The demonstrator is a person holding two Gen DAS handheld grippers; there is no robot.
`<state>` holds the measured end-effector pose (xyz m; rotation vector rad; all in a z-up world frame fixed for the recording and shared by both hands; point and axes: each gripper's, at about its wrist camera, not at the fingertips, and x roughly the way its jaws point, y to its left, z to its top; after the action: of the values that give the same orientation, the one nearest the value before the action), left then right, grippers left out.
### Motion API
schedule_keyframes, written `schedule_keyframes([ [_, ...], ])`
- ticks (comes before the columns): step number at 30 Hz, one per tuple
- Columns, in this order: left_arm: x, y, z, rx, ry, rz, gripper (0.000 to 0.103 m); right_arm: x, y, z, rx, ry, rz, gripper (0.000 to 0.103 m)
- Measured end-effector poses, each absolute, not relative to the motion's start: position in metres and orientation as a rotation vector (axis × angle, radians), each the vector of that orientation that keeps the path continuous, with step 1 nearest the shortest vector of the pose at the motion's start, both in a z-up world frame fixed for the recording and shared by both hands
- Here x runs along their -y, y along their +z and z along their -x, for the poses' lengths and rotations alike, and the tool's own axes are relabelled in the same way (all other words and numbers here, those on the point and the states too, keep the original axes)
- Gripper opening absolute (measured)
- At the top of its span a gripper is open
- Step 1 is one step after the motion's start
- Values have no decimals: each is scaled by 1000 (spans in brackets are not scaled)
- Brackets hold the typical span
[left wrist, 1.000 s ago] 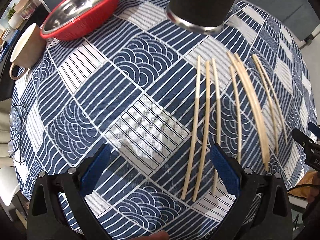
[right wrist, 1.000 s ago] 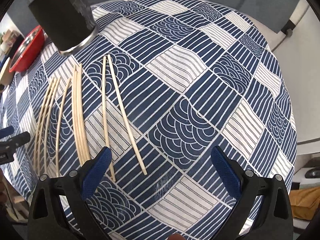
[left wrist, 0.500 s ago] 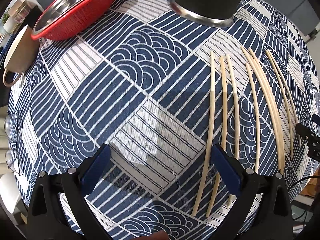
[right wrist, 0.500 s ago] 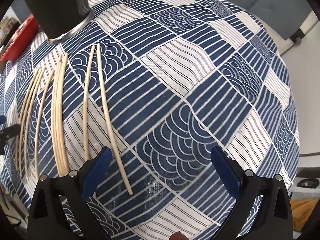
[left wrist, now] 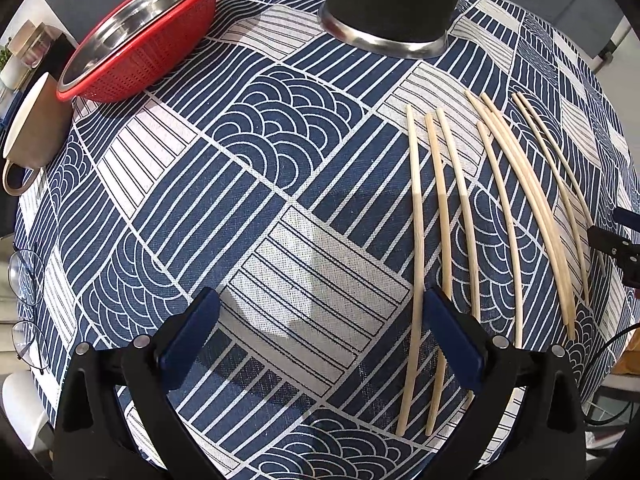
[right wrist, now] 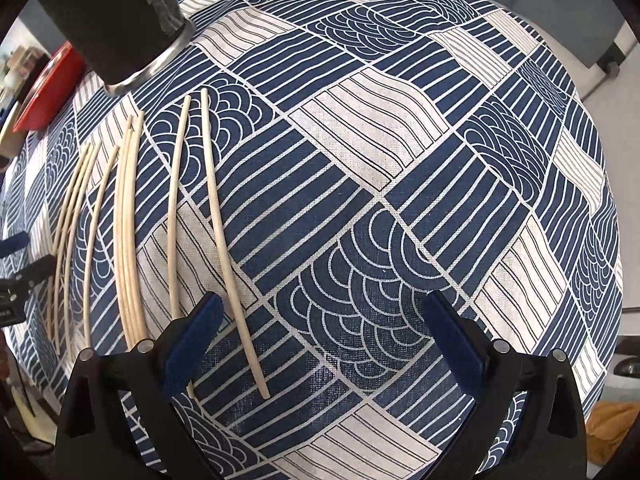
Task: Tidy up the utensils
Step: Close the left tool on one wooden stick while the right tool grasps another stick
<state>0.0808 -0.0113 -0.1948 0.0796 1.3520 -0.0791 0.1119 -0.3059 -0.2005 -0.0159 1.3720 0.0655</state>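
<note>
Several pale wooden chopsticks (left wrist: 464, 208) lie side by side on the blue-and-white patterned tablecloth (left wrist: 256, 184); they also show in the right wrist view (right wrist: 132, 240). A black cylindrical holder with a metal rim (left wrist: 392, 4) stands at the far edge and shows in the right wrist view (right wrist: 116, 20). My left gripper (left wrist: 320, 336) is open and empty, low over the cloth, its right finger over the leftmost chopsticks. My right gripper (right wrist: 320, 336) is open and empty, with the rightmost chopstick (right wrist: 228, 248) just inside its left finger.
A red colander with a steel bowl in it (left wrist: 140, 32) sits at the far left. A beige mug (left wrist: 32, 120) stands beside it. Eyeglasses (left wrist: 24, 304) lie at the left table edge. The right gripper's tip (left wrist: 616, 244) shows at the right edge.
Both grippers have moved forward and lower toward the chopsticks and the holder. The chopsticks now reach the fingers of each gripper. Both stay open.
</note>
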Motion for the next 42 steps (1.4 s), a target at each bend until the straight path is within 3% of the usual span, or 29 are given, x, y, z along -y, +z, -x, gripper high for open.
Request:
schedule_keyframes([
  [4,11,-196,-86,-1361,-78,-79,97,304,-199,-100,-1363,58,19,93],
  [5,12,-196,-87,-1355,-82,-83,93,303,-197,-97,-1359,59,19,87],
  [7,15,-192,-85,-1337,-100,-96,84,302,-191,-93,-1349,69,25,67],
  [9,13,-189,-83,-1332,-115,-110,77,301,-184,-90,-1344,83,37,37],
  [10,11,-187,-83,-1334,-116,-108,68,301,-182,-89,-1344,92,44,29],
  [11,8,-185,-83,-1337,-111,-103,58,301,-181,-88,-1345,91,51,15],
  [12,6,-183,-83,-1337,-111,-100,54,301,-180,-87,-1347,87,58,9],
  [15,0,-181,-80,-1336,-130,-109,29,303,-179,-85,-1352,88,67,6],
  [17,-6,-181,-79,-1345,-143,-103,7,303,-178,-84,-1360,85,69,6],
  [18,-9,-181,-78,-1353,-147,-86,5,303,-178,-84,-1362,84,65,6],
  [22,-24,-181,-75,-1368,-152,-43,5,312,-177,-82,-1371,79,6,5],
  [24,-29,-180,-72,-1380,-160,-22,5,322,-175,-82,-1380,81,-37,0],
  [34,-53,-178,-44,-1409,-142,39,5,345,-170,-62,-1370,88,-128,0],
  [39,-57,-176,-39,-1405,-126,43,5,337,-163,-62,-1331,81,-73,10],
  [41,-61,-174,-38,-1408,-126,55,5,333,-163,-67,-1331,88,-72,29],
  [42,-61,-174,-39,-1409,-126,55,5,329,-166,-68,-1329,91,-64,30],
])
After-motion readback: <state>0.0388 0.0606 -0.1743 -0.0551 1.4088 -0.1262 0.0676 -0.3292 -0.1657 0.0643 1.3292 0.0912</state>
